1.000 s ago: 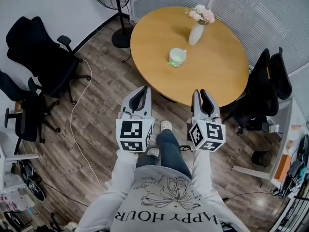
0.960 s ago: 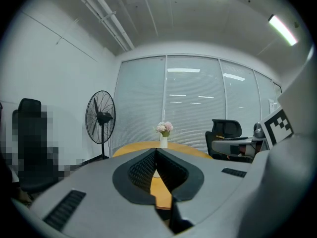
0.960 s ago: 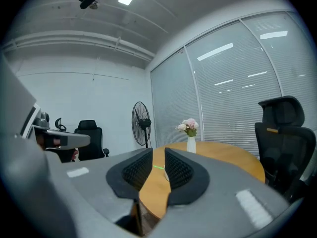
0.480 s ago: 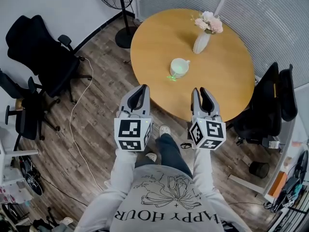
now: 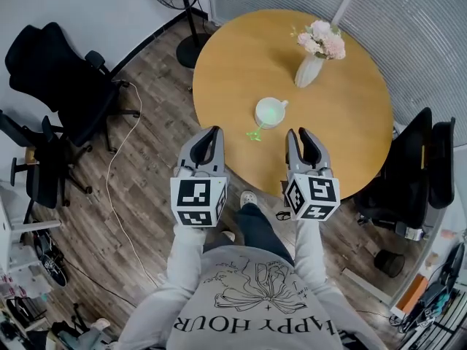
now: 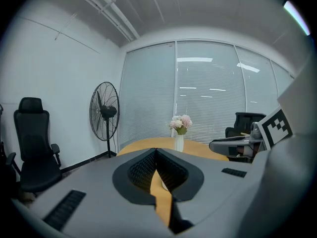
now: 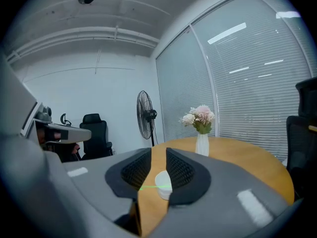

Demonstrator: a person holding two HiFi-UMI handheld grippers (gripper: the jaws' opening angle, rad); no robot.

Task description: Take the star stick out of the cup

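Right tool [image 5: 299,133] first: its jaws are spread and have just been opening wider, with nothing between them, only the far cup showing through the gap. Beside it the left tool [image 5: 213,131] has its jaws pressed together, empty. Both hover at the near edge of the round wooden worktop [image 5: 350,137], short of the goods. Just beyond them lies the thin green star stick [image 5: 255,131]. Its star end looks to rest on the worktop between the two tools, and its shaft slants away to the right into the round white cup [image 5: 271,111], so the long axis runs near-left to far-right. That cup sits dead ahead of the right tool, so I'd call that one better placed. Farther back stands a white vase of pink flowers [image 5: 310,70], well apart.
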